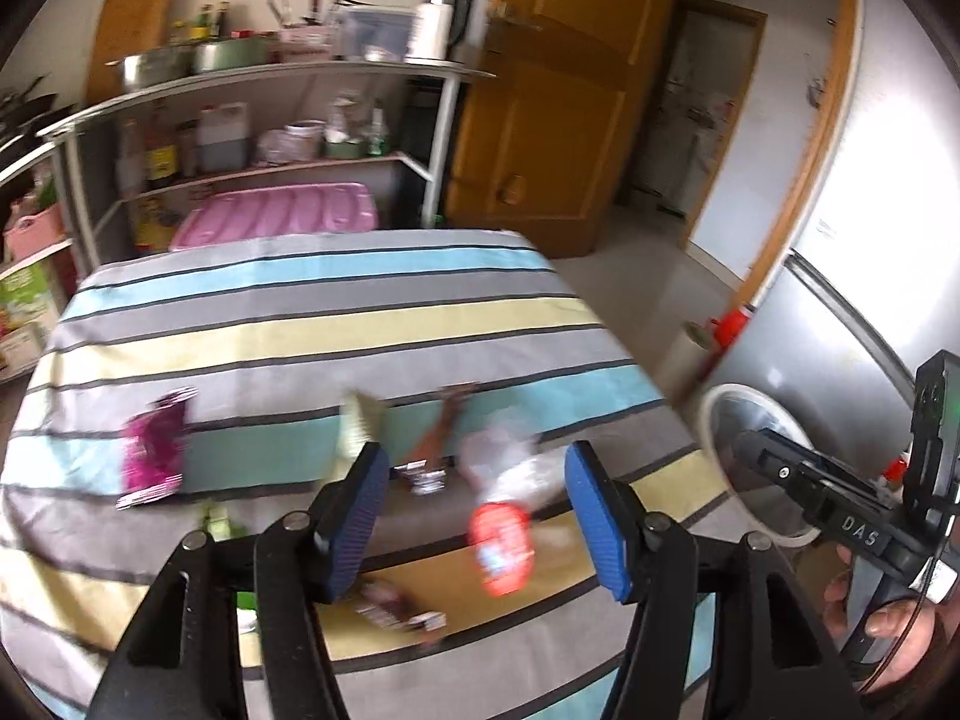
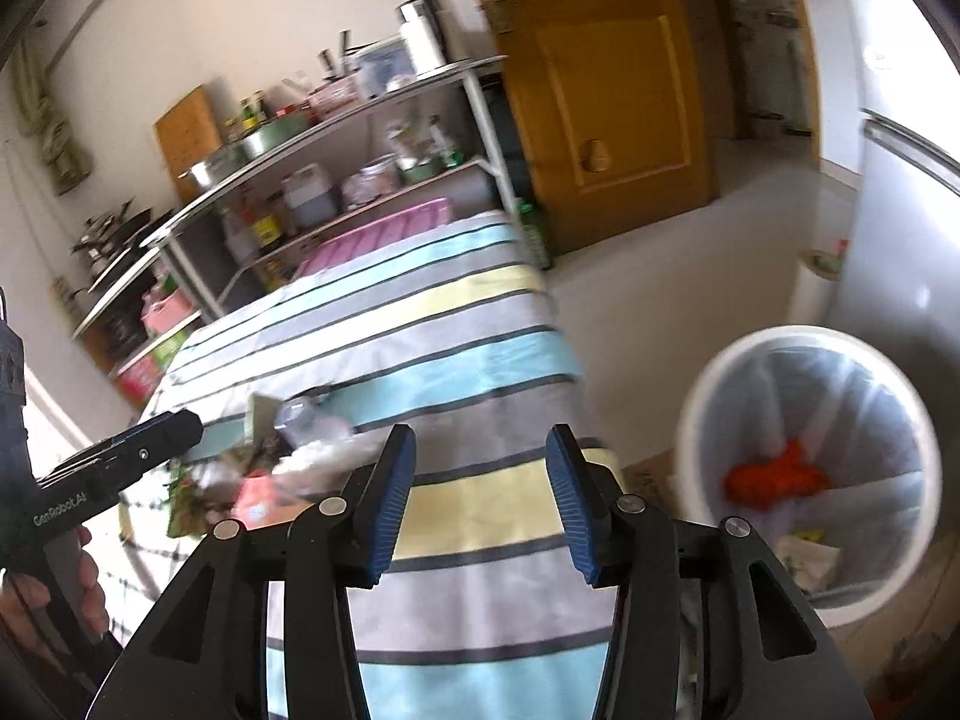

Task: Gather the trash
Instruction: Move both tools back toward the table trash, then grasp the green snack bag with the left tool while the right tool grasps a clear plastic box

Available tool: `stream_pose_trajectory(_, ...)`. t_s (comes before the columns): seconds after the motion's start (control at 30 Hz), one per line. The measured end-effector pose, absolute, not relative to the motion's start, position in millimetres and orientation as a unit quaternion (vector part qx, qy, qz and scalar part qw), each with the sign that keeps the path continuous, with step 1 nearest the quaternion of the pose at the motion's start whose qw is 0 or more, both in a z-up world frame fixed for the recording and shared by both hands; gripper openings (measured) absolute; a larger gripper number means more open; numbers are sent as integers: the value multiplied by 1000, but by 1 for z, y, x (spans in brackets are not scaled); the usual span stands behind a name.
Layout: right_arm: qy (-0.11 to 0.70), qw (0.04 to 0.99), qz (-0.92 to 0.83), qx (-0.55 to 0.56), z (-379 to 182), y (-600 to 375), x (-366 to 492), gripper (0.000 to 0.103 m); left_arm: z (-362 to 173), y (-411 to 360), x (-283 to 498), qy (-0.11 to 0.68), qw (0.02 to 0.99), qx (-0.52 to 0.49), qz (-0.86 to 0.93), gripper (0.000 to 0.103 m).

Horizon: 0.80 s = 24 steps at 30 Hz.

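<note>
Jaws on both grippers are spread with nothing between them: left gripper (image 1: 474, 516) hangs over the litter on the striped surface (image 1: 336, 324), right gripper (image 2: 480, 504) sits over bare cloth near the edge. Closest to the left jaws is the red wrapper (image 1: 501, 546), basically right between them, a touch toward 5 o'clock, its long axis running roughly 12 to 6. Clear plastic (image 1: 501, 456) is just above it at 12, purple packet (image 1: 153, 450) well off at 9. The bin (image 2: 810, 474) stands on the floor at 3 o'clock from the right jaws. I'd guess the left hand grabs next, since it's much nearer.
</note>
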State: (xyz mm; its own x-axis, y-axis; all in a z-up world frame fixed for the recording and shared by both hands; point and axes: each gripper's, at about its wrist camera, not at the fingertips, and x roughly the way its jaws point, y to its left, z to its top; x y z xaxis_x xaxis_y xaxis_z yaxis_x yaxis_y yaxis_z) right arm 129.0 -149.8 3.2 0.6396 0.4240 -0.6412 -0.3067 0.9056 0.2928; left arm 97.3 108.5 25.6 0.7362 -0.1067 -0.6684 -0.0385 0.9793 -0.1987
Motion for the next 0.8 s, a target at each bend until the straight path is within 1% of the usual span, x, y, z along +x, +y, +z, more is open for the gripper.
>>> stream_pose_trajectory(0.17,378,890,248,61,-4,-114,126,51,18,144,73,362,925,-113,18,69)
stream_pose_trajectory(0.4,388,869,303,43,-14,-72,120,56,1,180,49,369,918,-143,33,72)
stream_pose_trajectory(0.53,399,860,315,37,-23,-56,118,59,-7,188,42,375,913,-160,25,74)
stream_pose_trajectory(0.6,404,857,319,32,-27,-50,118,59,-12,191,41,377,911,-163,19,77)
stream_pose_trajectory(0.8,418,851,317,13,-36,-34,119,60,-24,196,43,392,905,-164,25,78)
